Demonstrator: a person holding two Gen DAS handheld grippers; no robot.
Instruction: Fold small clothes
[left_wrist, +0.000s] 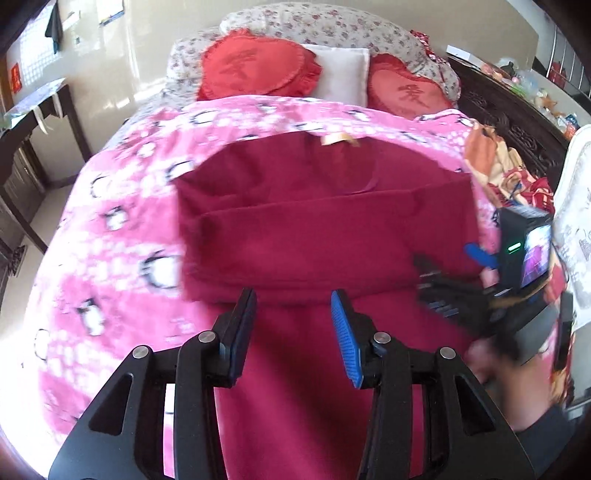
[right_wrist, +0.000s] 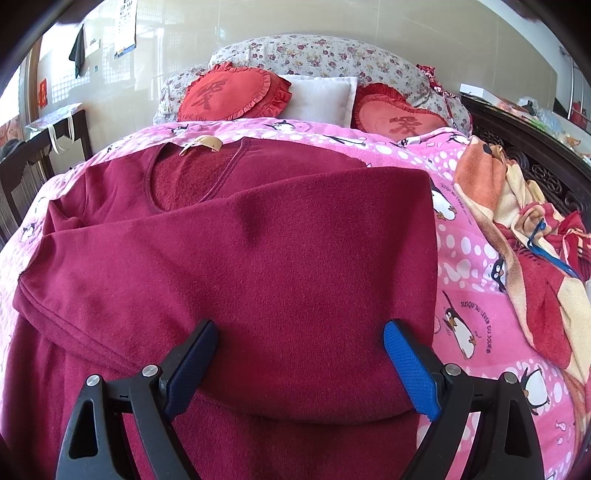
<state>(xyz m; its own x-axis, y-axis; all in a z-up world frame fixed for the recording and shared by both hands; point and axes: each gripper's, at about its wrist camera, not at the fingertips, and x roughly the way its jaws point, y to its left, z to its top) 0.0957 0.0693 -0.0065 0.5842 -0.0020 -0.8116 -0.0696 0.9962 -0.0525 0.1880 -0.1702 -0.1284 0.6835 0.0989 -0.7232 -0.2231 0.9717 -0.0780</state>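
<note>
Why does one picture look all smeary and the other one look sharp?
In the left wrist view the pink blanket, the red top and the right gripper are streaked with motion blur, though the left gripper stays crisp. In the right wrist view the top's knit and the penguin prints are sharp. Both views bulge at the edges from the fisheye lens.

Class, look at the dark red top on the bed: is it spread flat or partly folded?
Partly folded. In the right wrist view, a sleeve of the red top lies across the chest, below the neckline; its lower part is still spread toward the open right gripper.
</note>
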